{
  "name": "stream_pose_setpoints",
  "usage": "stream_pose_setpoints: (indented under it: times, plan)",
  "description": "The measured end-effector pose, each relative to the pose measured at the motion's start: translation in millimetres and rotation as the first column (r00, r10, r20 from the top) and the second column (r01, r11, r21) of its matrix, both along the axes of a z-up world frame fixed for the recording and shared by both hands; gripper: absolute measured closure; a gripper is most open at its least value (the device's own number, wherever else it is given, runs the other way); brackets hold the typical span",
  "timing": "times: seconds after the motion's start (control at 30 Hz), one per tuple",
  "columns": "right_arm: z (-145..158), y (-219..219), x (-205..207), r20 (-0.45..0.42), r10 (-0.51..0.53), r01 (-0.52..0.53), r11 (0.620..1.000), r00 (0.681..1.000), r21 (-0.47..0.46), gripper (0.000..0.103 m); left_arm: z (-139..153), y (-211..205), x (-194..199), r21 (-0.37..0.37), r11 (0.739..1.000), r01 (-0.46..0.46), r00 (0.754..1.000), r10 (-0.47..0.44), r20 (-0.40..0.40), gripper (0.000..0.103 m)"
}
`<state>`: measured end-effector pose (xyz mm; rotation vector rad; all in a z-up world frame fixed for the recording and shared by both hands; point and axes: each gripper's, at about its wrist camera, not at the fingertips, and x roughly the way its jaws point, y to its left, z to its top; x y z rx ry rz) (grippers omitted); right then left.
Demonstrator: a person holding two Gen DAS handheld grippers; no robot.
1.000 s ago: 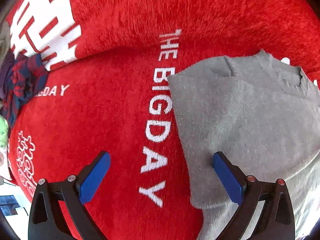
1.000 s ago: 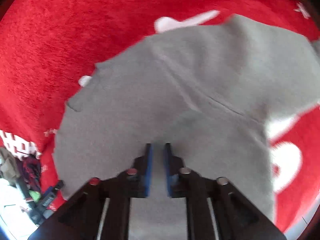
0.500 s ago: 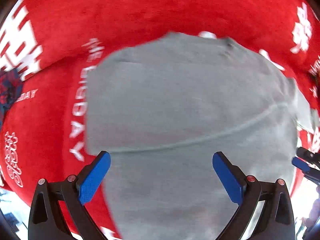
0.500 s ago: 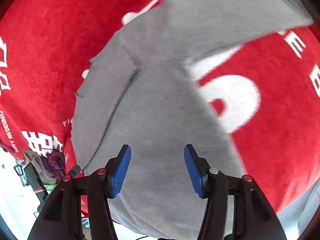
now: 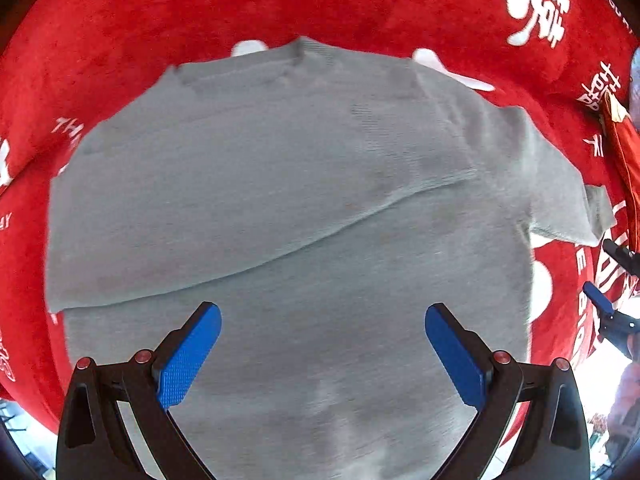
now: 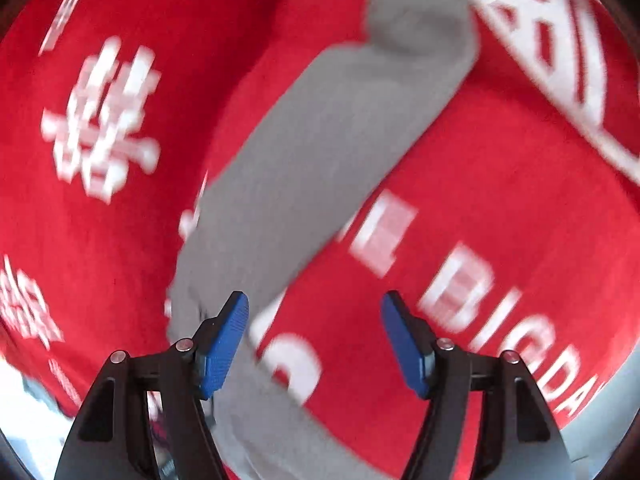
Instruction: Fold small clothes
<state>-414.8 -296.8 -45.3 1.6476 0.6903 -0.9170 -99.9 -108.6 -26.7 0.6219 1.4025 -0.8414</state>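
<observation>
- Both sets of jaws stand spread wide and grasp nothing: the left gripper (image 5: 322,350) hangs over the cloth, the right gripper (image 6: 314,344) over cloth edge and blanket.
- The grey T-shirt (image 5: 280,200) lies on the red blanket (image 5: 360,4), neckline at the far side, one layer folded across it with a slanting edge.
- A short sleeve (image 5: 568,204) sticks out to the right.
- In the right wrist view the same grey T-shirt (image 6: 320,152) runs as a blurred band from top to bottom.
- The red blanket (image 6: 520,220) carries white letters and characters.
- The right gripper's blue tip (image 5: 598,300) shows at the left view's right edge, beside the shirt.
</observation>
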Motion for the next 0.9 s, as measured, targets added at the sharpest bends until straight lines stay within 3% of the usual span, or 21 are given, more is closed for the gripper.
stream_pose_setpoints:
  times: [0.1, 0.3, 0.57, 0.77, 0.8, 0.9]
  plan:
    - [-4.7, -18.4, -25.9, -0.014, -0.111, 0.11, 0.994, 0.994, -0.012, 0.031, -5.2, -14.0, -14.7, 0.014, 1.0, 0.026, 1.0, -0.026, 0.0, 0.001]
    - [-20.7, -45.6, -53.5, 0.021, -0.223, 0.223, 0.975, 0.975, -0.009, 0.031, -8.4, -32.2, -33.4, 0.022, 0.998, 0.058, 0.998, -0.058, 0.008, 0.001]
    - [-39.0, -69.5, -72.0, 0.079, -0.356, 0.357, 0.934, 0.931, -0.005, 0.031, -20.2, -55.9, -47.3, 0.041, 0.996, 0.084, 0.996, -0.084, 0.007, 0.001]
    - [-50.9, -78.6, -80.2, 0.142, -0.456, 0.457, 0.889, 0.878, 0.031, 0.032, -21.6, -70.1, -48.7, 0.041, 0.994, 0.098, 0.995, -0.099, 0.028, 0.001]
    - [-52.4, -79.4, -80.1, 0.151, -0.462, 0.462, 0.886, 0.874, 0.036, 0.035, -22.2, -73.0, -48.5, 0.041, 0.994, 0.098, 0.995, -0.099, 0.031, 0.001]
    - [-60.4, -84.2, -71.9, 0.143, -0.421, 0.415, 0.907, 0.896, 0.073, 0.089, -20.8, -73.4, -45.6, 0.045, 0.994, 0.098, 0.994, -0.1, 0.048, 0.001]
